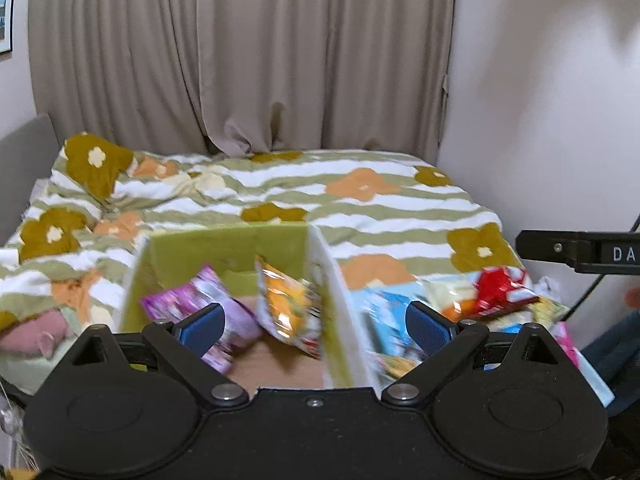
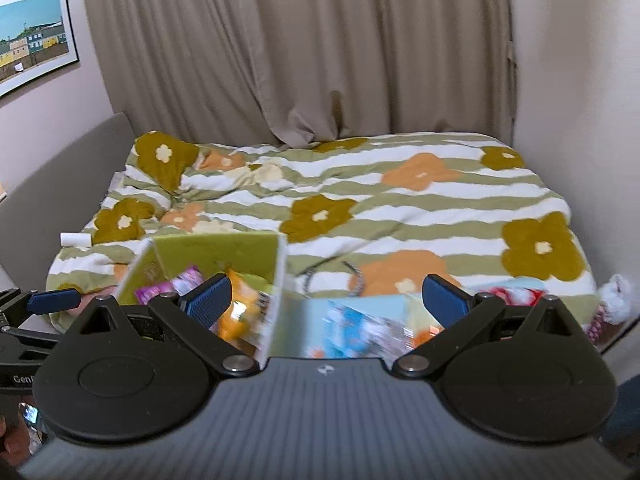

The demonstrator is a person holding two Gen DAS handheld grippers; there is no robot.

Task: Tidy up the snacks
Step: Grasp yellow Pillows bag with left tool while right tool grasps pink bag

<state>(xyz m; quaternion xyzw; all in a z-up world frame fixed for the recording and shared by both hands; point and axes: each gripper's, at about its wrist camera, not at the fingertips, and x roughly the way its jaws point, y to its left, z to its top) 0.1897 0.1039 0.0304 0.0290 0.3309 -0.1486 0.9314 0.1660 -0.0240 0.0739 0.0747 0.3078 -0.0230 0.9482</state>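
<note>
A green-lined cardboard box (image 1: 224, 248) stands on the bed, holding a purple snack bag (image 1: 216, 304) and an orange snack bag (image 1: 288, 308). To its right lie loose snacks: a blue packet (image 1: 384, 316) and a red packet (image 1: 496, 288). My left gripper (image 1: 316, 324) is open above the box's near right wall, empty. The right wrist view shows the same box (image 2: 216, 252), orange bag (image 2: 240, 308), blue packet (image 2: 352, 328) and red packet (image 2: 512, 294). My right gripper (image 2: 326, 300) is open and empty over the box's right wall and the loose snacks.
A floral striped duvet (image 2: 400, 208) covers the bed, with beige curtains (image 2: 320, 60) behind and a wall on the right. A dark cable (image 2: 332, 268) lies on the duvet. A white roll (image 2: 76, 239) sits at the bed's left edge. A framed picture (image 2: 32, 36) hangs at left.
</note>
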